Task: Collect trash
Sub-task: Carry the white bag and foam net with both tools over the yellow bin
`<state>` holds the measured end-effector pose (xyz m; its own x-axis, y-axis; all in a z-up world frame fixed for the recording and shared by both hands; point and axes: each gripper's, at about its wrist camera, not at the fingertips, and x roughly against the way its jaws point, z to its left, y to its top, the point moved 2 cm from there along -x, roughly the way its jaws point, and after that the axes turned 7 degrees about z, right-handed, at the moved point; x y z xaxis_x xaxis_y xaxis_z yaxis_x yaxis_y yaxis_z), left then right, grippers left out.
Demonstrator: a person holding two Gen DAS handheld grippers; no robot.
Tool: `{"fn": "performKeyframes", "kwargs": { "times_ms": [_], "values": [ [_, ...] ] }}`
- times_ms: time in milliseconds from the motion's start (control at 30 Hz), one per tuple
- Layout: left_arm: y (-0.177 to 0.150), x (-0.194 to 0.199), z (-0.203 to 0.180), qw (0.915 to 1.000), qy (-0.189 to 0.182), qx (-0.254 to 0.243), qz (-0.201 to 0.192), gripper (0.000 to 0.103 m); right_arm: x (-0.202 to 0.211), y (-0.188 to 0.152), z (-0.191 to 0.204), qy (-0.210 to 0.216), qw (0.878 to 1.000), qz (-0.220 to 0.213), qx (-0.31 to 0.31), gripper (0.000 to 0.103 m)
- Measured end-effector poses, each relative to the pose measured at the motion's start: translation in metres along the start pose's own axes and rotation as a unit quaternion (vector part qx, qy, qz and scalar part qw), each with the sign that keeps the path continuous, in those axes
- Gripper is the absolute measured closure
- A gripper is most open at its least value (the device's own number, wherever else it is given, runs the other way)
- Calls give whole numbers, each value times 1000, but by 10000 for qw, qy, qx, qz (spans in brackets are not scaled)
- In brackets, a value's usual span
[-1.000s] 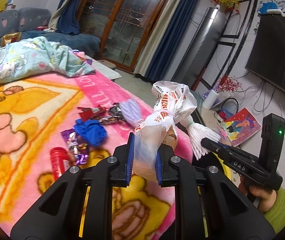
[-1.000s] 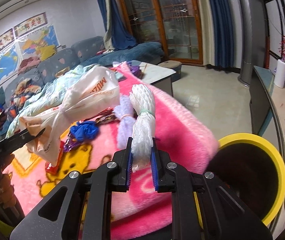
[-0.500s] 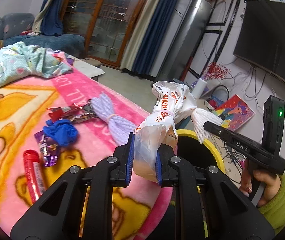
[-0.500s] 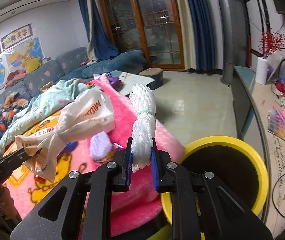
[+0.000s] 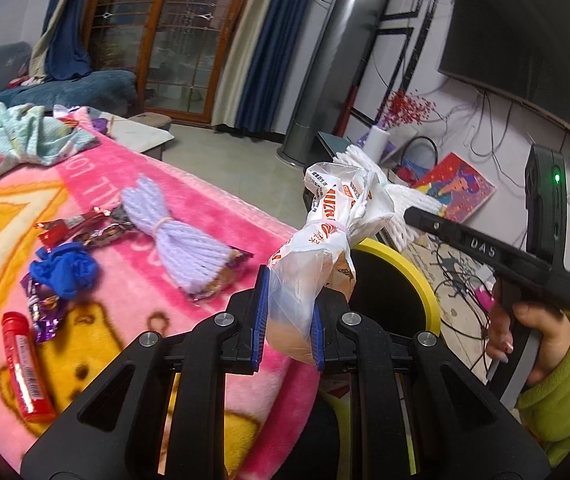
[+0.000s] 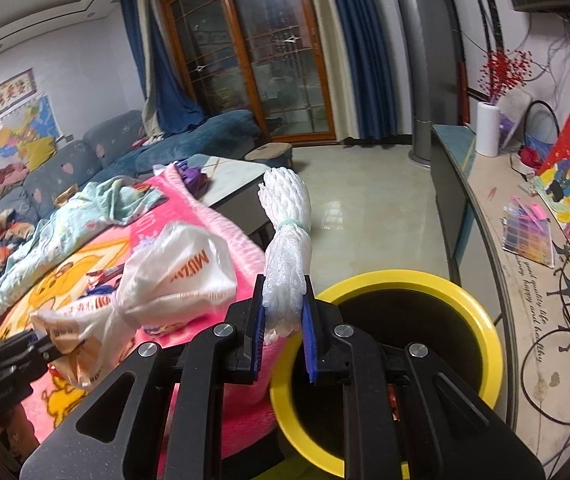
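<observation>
A yellow-rimmed bin (image 6: pixel 405 344) stands on the floor at the edge of the pink blanket (image 5: pixel 213 216), its inside dark, so what lies in it cannot be told. The left gripper (image 5: pixel 287 330) has its jaws closed on the lower end of a knotted plastic bag (image 5: pixel 317 256), white with orange print, and holds it up just beside the bin's rim, at the blanket's edge. The right gripper (image 6: pixel 283 334) is clamped on a white foam net (image 6: pixel 287 240), tied at the middle with a green band, standing upright near the bin's left rim. The left view alone shows what lies on the blanket: one purple foam net (image 5: pixel 181 244) bound with a band, lying on a snack wrapper, one crumpled blue wad (image 5: pixel 65 270), one red tube (image 5: pixel 27 368) near the edge, one purple wrapper (image 5: pixel 43 312) under the wad, and some red and dark wrappers (image 5: pixel 85 230) whose number is hard to make out. It also shows the right hand (image 5: pixel 525 332), in a green sleeve, gripping its tool. The right view alone shows the bin's whole rim, the sofa (image 6: pixel 97 148) along the wall, the maps above it, and the low counter (image 6: pixel 497 200) with a white vase. Both views show a pale green cloth (image 5: pixel 17 140) heaped at the blanket's far end. In all, two grippers, one bin, one bag, two nets.
</observation>
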<state>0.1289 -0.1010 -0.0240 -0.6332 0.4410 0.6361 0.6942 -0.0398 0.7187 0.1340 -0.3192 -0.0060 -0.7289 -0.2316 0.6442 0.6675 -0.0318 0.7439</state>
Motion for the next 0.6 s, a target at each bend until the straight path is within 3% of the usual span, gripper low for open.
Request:
{"fn": "performKeyframes", "kwargs": {
  "times_ms": [600],
  "values": [
    [-9, -49, -50, 9971, -85, -646, 404, 91, 13, -6, -72, -470, 9969, -84, -626, 87]
  ]
}}
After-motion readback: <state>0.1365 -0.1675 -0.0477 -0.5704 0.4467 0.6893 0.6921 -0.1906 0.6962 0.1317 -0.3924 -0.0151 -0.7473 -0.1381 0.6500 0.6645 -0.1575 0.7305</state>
